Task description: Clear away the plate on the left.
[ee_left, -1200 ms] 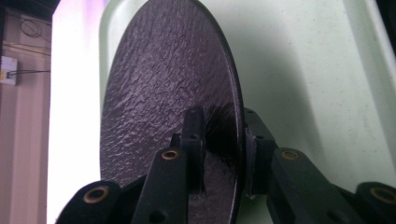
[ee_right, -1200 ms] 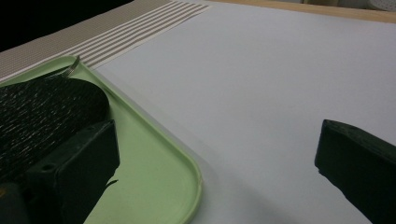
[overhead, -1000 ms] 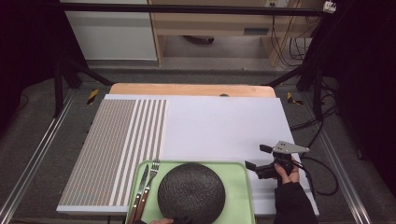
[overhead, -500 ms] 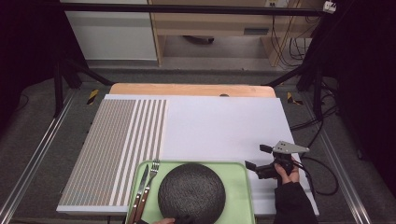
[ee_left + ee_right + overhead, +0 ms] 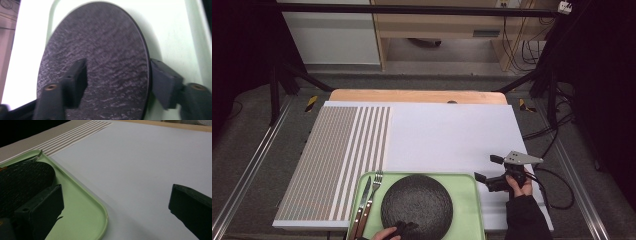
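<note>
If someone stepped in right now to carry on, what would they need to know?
Left tool: jaws have just been opening and stand either side of the plate's near rim, not pressing on it.
Right tool: open, nothing between its jaws, over the mat right of the tray.
Plate: dark, lies flat in the green tray.
Fork and knife lie in the tray, left of the plate.
Done: plate let go.
Left: everything remains in the tray.
</note>
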